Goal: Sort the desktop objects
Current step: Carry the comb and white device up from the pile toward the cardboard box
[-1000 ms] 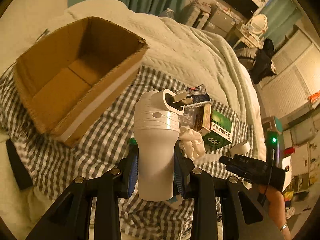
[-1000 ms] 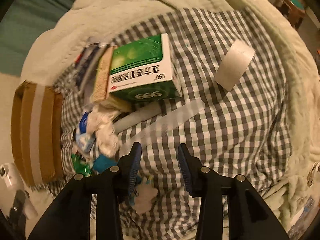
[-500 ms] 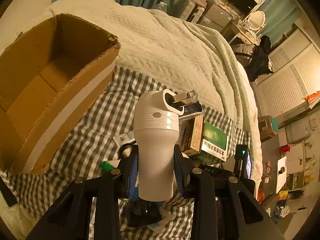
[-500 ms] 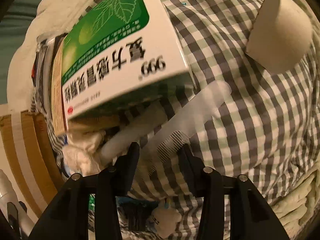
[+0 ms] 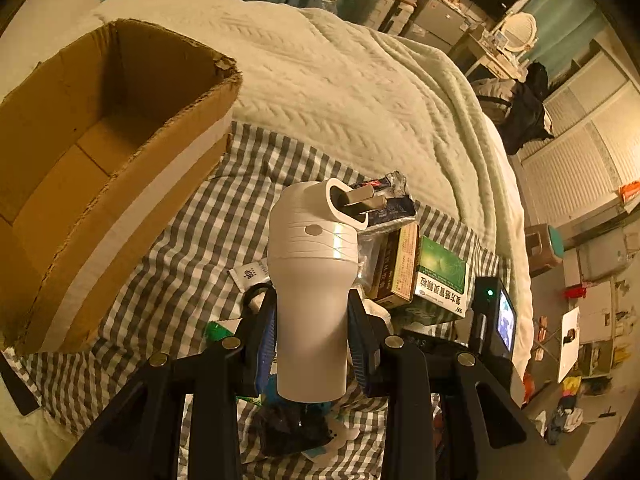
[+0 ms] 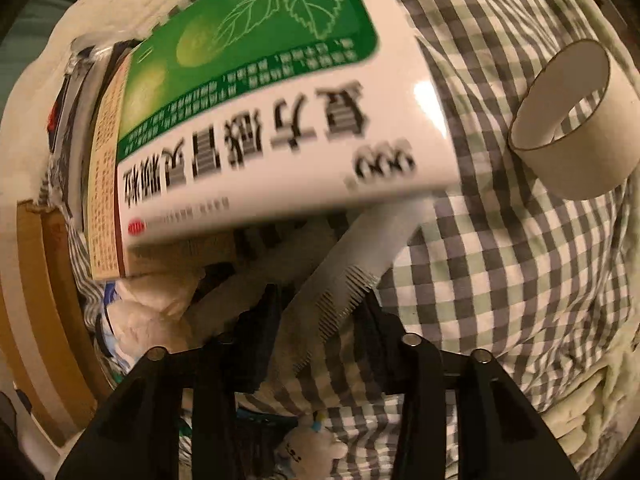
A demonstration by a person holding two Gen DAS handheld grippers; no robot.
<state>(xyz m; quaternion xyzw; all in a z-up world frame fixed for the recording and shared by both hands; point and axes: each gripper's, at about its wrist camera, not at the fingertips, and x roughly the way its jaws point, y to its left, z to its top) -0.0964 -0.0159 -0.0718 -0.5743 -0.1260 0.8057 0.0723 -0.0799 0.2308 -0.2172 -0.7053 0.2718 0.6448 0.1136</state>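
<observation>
My left tongs (image 5: 312,344) are clamped on the white cup-shaped gadget (image 5: 314,280), pads pressing both sides of its lower body, top end w/ the metal clip pointing away from me. It hangs over the checked cloth (image 5: 192,248) on the bed; the open cardboard box (image 5: 100,160) sits to the left of it, nothing visible inside.

Right tongs (image 6: 320,312) point steeply down at the pale comb (image 6: 352,264), jaws closing, comb between them. Frame's blurred, so can't tell if the pads already touch it. The comb lies flat on the cloth, long axis running diagonally from just ahead of my fingers up-right toward the green medicine box (image 6: 256,120), its far end tucked under that box's edge. Teeth face lower right. So the jaws straddle it roughly across its width, near the toothed end. Right hand is clearly the nearer one. Cardboard tape core (image 6: 576,120) sits apart on the right, untouched

My guess: lift needs a slide out from under the green box first
</observation>
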